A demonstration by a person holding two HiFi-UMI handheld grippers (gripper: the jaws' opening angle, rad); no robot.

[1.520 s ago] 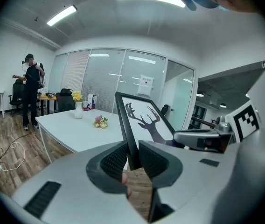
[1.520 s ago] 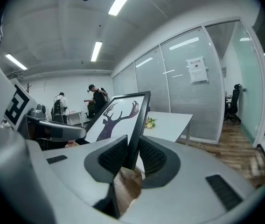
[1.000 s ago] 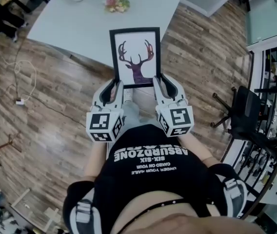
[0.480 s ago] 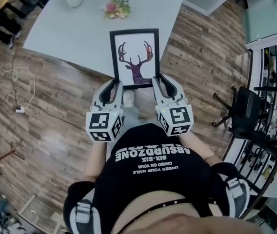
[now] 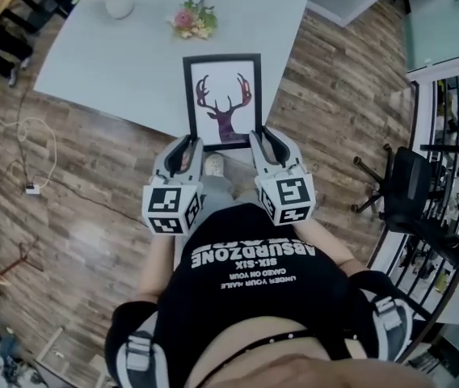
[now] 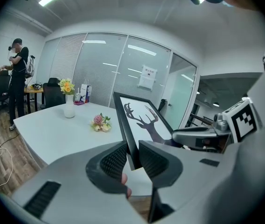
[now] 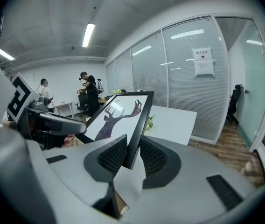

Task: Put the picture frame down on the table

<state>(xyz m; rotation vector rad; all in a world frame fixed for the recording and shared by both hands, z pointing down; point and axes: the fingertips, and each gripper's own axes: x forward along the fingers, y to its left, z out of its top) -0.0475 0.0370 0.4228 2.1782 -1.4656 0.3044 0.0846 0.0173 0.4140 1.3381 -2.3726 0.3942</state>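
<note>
While the person stands at the near edge of the pale surface point(image 5: 132, 55), the picture frame point(image 5: 222, 97) is held up in front of them, one tool at each lower corner. The left tool point(image 5: 189, 146) is clamped on the frame's lower left corner, and in the left gripper view its ribbed pads point(image 6: 115, 160) press the thin black edge from both sides, with a fingertip showing just under them. The right tool point(image 5: 262, 141) grips the lower right corner the same way, and its own view shows the jaws closed on the black moulding. The frame is black with a white mat and a dark purple stag's head, antlers pointing away from the person. Seen from above, its upper part overlaps the surface and its lower edge hangs over the wooden floor point(image 5: 76, 184). From the gripper views it leans back and looks clear of the surface rather than lying on it. Farther along the surface lies a small posy of pink flowers point(image 5: 194, 18), and beyond that stands a white vase point(image 5: 119, 2) with yellow blooms. A black office chair point(image 5: 407, 188) stands well apart at the right. In the left gripper view another person in black point(image 6: 18, 73) stands by desks at the far wall.
</note>
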